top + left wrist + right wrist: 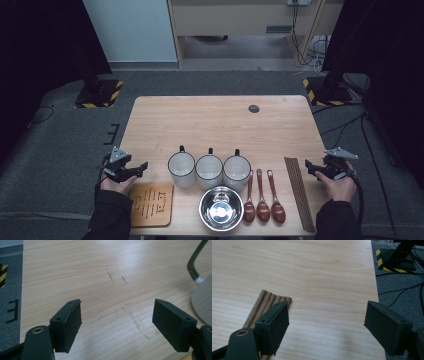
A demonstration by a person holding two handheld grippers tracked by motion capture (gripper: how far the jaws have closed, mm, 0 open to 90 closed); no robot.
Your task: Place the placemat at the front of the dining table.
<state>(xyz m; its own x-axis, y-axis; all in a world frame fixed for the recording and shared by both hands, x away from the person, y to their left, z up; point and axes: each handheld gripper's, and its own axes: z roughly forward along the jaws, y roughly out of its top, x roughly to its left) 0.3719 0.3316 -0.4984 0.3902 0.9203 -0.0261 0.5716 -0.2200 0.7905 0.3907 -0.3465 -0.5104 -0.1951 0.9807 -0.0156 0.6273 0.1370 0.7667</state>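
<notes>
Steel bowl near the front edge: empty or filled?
Empty. In the high view the steel bowl stands upright and its bare shiny bottom reflects light, nothing inside.

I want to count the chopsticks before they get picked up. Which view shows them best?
The right gripper view: the chopsticks lie close, their rounded ends side by side past the right gripper. The high view shows the whole bundle, too small to count.

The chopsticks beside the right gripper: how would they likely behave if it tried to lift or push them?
The chopsticks look like thin, round wooden sticks lying loose side by side, so a push would probably roll and scatter them. They seem stiff and light. Lying flat on the table, they may slip from the open right gripper.
</notes>
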